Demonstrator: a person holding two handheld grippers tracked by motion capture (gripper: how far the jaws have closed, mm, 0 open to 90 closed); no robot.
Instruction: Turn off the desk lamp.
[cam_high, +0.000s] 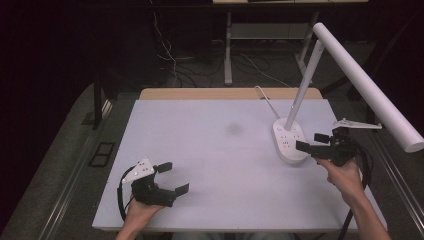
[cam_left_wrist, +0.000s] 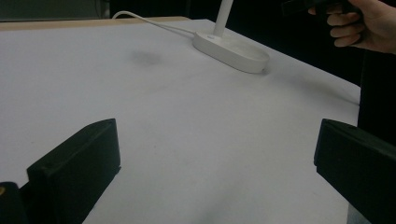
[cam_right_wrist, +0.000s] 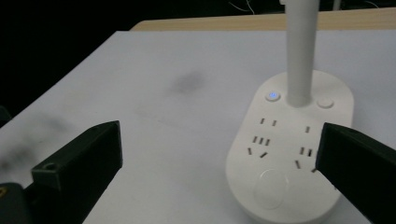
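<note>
High view: the desk lamp (cam_high: 290, 142) is seen standing at the table's (cam_high: 210, 150) right side, its bar dark though a small blue light glows on the base. The right gripper (cam_high: 311, 142) is held wide and empty just beside the base, so any button press is judged either finished or pending. The left gripper (cam_high: 174, 177) is held wide and empty, well apart.

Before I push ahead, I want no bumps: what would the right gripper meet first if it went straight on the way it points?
Probably the white oval lamp base with sockets: it lies just ahead of the open right gripper, partly between its jaws, though depth is unclear.
</note>
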